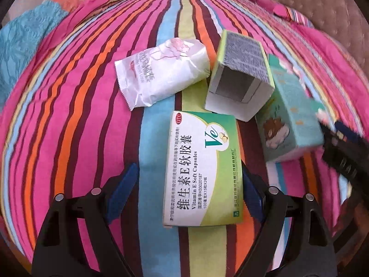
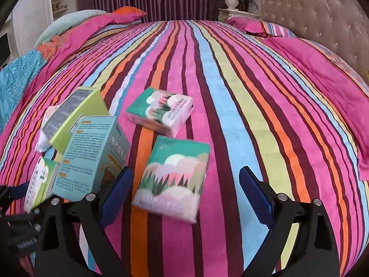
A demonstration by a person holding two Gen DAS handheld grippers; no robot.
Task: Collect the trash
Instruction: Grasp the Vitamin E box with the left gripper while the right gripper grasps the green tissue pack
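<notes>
Lying on a striped bedspread (image 1: 69, 115) were several pieces of trash. In the left wrist view, the left gripper (image 1: 191, 184) hung over a green and white vitamin box (image 1: 203, 168), its blue-padded fingers (image 1: 122, 184) spread wide on either side of the box's near half; the right pad sat just at the box's edge, though whether it touched could not be told, and the left pad stood clear of it. Beyond that box lay a white plastic wrapper (image 1: 161, 71), crumpled and slightly tilted, and just to its right an open empty carton (image 1: 242, 78) with its mouth facing the camera. A teal box with a bear picture (image 1: 290, 120) leaned beside the carton, touching it, and the dark tip of the other tool showed blurred at the right edge.

In the right wrist view, the right gripper (image 2: 186, 191) was also spread wide, with a tissue pack (image 2: 173, 180) printed with clouds and trees lying between its fingers (image 2: 256, 196), neither pad pressing on it. A second tissue pack (image 2: 161, 110) lay farther off on the spread, apart from the first. The teal box (image 2: 92, 152) and the open carton (image 2: 73, 113) stood just left of the left pad. Pink pillows (image 2: 322, 87) and a tufted headboard (image 2: 311, 11) sat at the far right.
</notes>
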